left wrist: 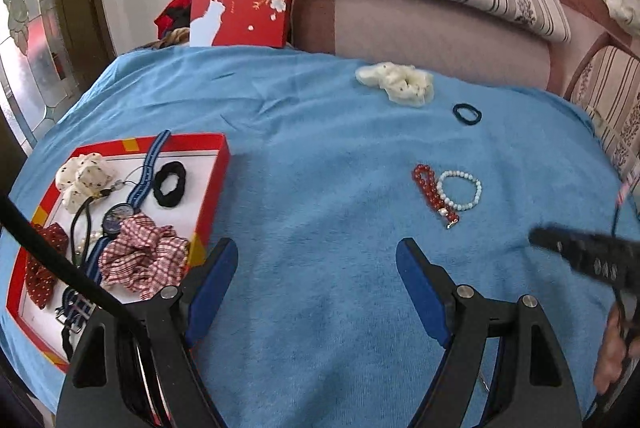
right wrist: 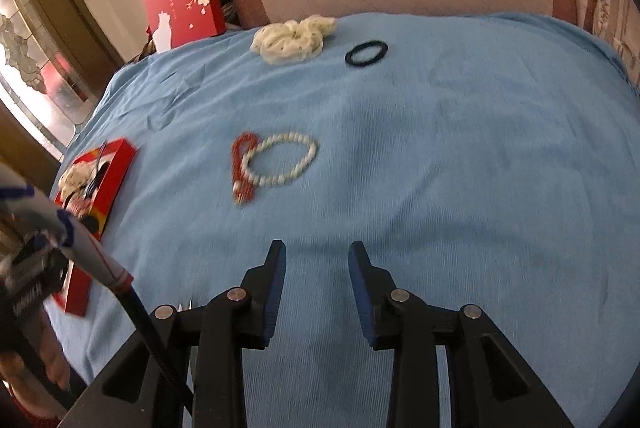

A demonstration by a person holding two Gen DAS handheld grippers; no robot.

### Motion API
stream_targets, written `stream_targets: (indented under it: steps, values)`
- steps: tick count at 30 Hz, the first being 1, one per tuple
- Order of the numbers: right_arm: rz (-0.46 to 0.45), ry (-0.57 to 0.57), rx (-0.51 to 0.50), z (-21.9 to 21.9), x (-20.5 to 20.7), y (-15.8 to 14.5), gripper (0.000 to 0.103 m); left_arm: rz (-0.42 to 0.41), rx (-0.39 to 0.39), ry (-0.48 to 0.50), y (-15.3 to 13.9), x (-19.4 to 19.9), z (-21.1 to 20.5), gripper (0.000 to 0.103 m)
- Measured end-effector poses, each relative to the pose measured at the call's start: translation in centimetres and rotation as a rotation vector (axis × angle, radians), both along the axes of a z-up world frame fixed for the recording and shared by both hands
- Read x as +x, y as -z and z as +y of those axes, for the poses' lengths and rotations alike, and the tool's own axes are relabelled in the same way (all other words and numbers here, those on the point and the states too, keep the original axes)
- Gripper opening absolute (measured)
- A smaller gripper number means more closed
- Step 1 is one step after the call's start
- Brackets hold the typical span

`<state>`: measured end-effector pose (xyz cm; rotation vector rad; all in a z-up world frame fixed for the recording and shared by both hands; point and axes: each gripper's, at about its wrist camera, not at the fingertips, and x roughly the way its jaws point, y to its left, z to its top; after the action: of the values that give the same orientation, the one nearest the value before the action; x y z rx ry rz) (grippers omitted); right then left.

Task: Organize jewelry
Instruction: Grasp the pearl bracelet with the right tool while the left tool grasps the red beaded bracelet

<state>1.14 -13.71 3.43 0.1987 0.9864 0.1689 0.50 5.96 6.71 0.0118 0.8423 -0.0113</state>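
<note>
Jewelry partly sorted: red tray filled at left, four items loose on the blue cloth.

The red tray (left wrist: 219, 163) at far left holds a cream dotted scrunchie (left wrist: 82, 179), a black scrunchie (left wrist: 170, 184), a striped-strap watch (left wrist: 120, 216) and a plaid scrunchie (left wrist: 144, 256). The left gripper (left wrist: 316, 252) stands beside the tray, jaws wide, nothing between them. Toward the right on the blue cloth (left wrist: 312, 147) lie a red bead bracelet (left wrist: 430, 195) touching a white bead bracelet (left wrist: 460, 189); farther back, a cream scrunchie (left wrist: 396, 83) and a thin black hair tie (left wrist: 467, 113). The right gripper (right wrist: 318, 252) hovers over bare cloth, jaws narrow and opening, empty.
</note>
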Motion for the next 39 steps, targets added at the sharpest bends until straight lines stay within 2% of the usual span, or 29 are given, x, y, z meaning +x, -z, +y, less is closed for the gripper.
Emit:
stream_targets:
  steps: [7, 10, 13, 14, 15, 16, 18, 22, 25, 29, 31, 33, 36, 39]
  values:
    - [0.014, 0.022, 0.002, 0.6, 5.5, 1.0, 0.035, 0.045, -0.024, -0.019, 1.1, 1.4, 0.8, 0.08]
    - [0.033, 0.027, 0.025, 1.1, 6.9, 2.0, 0.035, 0.058, -0.055, -0.028, 1.4, 1.8, 1.3, 0.08]
    - [0.032, 0.03, -0.009, 1.9, 7.5, 2.8, 0.038, 0.063, -0.076, -0.029, 1.6, 2.0, 1.6, 0.08]
    - [0.025, 0.026, -0.036, 2.3, 7.5, 2.8, 0.036, 0.065, -0.079, -0.029, 1.7, 2.0, 1.5, 0.08]
    - [0.022, 0.019, -0.081, 2.7, 7.4, 2.7, 0.028, 0.064, -0.08, -0.028, 1.7, 2.0, 1.5, 0.08]
    - [0.02, 0.014, -0.154, 3.2, 7.3, 2.7, 0.014, 0.064, -0.081, -0.026, 1.8, 2.0, 1.4, 0.08]
    - [0.02, 0.001, -0.206, 3.3, 6.9, 2.5, 0.008, 0.067, -0.079, -0.019, 1.9, 2.0, 1.3, 0.08]
    - [0.032, 0.096, -0.297, 0.4, 4.9, 2.0, 0.006, 0.066, -0.092, 0.009, 1.7, 1.8, 0.8, 0.08]
    - [0.069, 0.152, -0.263, -2.7, 2.9, 2.3, 0.006, 0.081, -0.143, 0.034, 1.5, 2.2, 0.4, 0.08]
    - [0.052, 0.164, -0.189, -5.0, 0.5, 1.8, 0.006, 0.109, -0.225, 0.079, 1.1, 4.2, -1.1, 0.08]
    - [0.056, 0.175, -0.123, -5.7, 0.6, 1.6, 0.007, 0.125, -0.231, 0.116, 1.1, 5.9, -2.8, 0.074]
    - [0.059, 0.176, -0.072, -6.1, 0.6, 1.9, 0.007, 0.161, -0.222, 0.139, 1.7, 7.5, -4.3, 0.056]
    - [0.048, 0.163, -0.075, -5.7, 0.8, 2.2, 0.007, 0.241, -0.241, 0.162, 3.2, 9.8, -6.0, 0.037]
    - [0.052, 0.155, -0.064, -5.5, 1.4, 2.4, 0.008, 0.28, -0.234, 0.171, 4.6, 11.4, -7.2, 0.037]
